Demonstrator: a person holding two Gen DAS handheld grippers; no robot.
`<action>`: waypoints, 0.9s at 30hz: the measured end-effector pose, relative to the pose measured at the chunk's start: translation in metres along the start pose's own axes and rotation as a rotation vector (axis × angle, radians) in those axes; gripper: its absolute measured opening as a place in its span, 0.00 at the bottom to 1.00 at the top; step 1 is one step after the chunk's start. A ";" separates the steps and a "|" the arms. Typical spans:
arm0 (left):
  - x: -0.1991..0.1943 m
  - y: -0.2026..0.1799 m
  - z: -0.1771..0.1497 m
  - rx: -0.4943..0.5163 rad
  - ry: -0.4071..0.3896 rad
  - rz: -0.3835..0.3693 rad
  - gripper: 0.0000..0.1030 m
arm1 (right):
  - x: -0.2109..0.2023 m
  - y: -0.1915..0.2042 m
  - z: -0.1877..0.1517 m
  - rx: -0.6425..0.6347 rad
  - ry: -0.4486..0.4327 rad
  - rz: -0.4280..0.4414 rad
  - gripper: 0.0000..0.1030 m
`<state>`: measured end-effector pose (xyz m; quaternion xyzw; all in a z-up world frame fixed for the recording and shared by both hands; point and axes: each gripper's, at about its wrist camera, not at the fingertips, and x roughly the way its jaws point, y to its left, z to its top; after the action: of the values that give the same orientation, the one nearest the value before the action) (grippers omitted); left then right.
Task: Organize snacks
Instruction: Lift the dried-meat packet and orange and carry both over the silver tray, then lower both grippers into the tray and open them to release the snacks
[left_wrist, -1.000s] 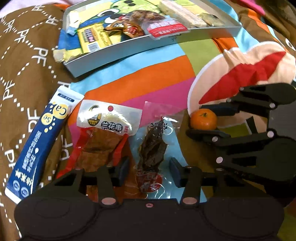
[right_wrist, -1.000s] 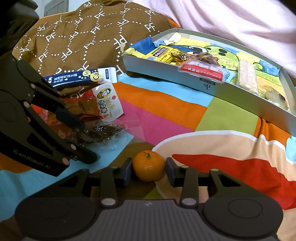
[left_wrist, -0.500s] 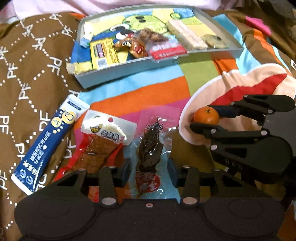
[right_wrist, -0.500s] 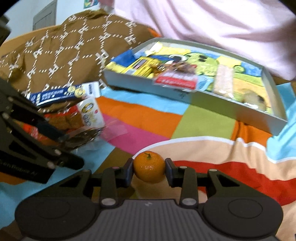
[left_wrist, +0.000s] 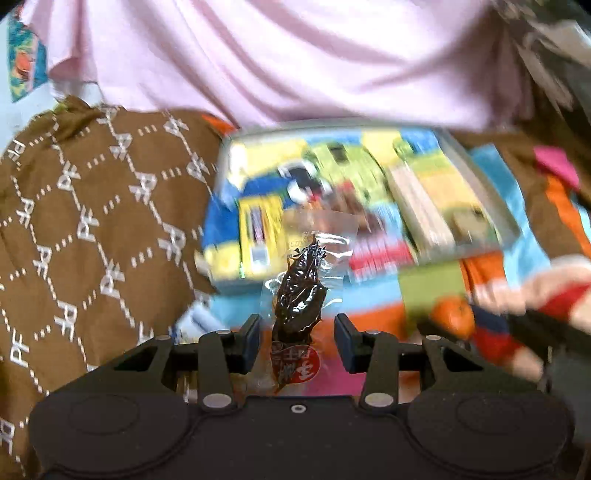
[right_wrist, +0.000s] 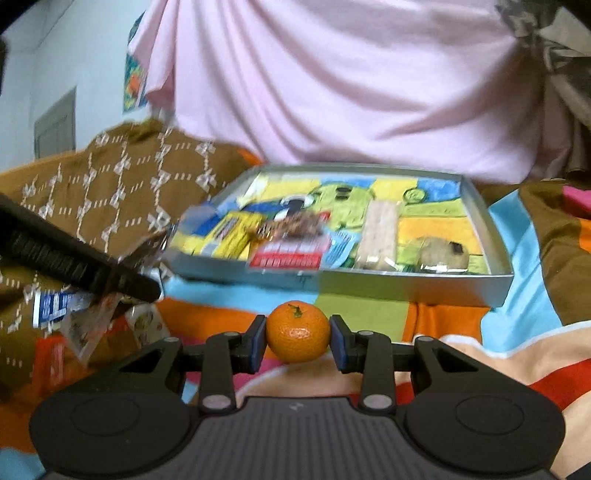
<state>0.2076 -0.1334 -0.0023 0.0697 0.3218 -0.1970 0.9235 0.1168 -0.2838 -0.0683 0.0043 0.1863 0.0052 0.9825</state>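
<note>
My left gripper (left_wrist: 296, 343) is shut on a clear packet with a dark dried snack (left_wrist: 299, 291) and holds it upright, off the bedding. My right gripper (right_wrist: 298, 341) is shut on a small mandarin (right_wrist: 298, 332), and both blue pads press its sides. A grey tray (right_wrist: 369, 290) with a cartoon lining lies straight ahead of both grippers. In it are a yellow packet (right_wrist: 229, 236), a red-labelled packet (right_wrist: 288, 254), a pale bar (right_wrist: 380, 236) and a round cookie (right_wrist: 443, 253). In the left wrist view the mandarin (left_wrist: 452, 317) shows blurred at lower right.
A blue-and-white stick packet (right_wrist: 55, 310) and a white-topped snack packet (right_wrist: 146, 325) lie on the bedding at left. A brown patterned blanket (left_wrist: 92, 229) covers the left side and a striped colourful one (right_wrist: 524, 325) the right. A person in a pink shirt (right_wrist: 351, 92) sits right behind the tray.
Both grippers rose and tipped upward. The left one lifted the dark snack packet off the bedding, and the right one lifted the mandarin. The tray now lies straight ahead.
</note>
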 end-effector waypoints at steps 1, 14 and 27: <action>0.003 0.000 0.008 -0.016 -0.013 0.006 0.43 | 0.002 -0.001 0.000 0.016 -0.015 0.000 0.39; 0.067 -0.011 0.062 -0.079 -0.127 0.084 0.44 | 0.038 -0.007 0.022 0.043 -0.222 -0.113 0.39; 0.107 -0.002 0.075 -0.101 -0.126 0.139 0.45 | 0.077 -0.003 0.024 -0.009 -0.250 -0.158 0.39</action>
<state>0.3255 -0.1887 -0.0097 0.0329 0.2672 -0.1198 0.9556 0.1977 -0.2856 -0.0742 -0.0141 0.0621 -0.0717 0.9954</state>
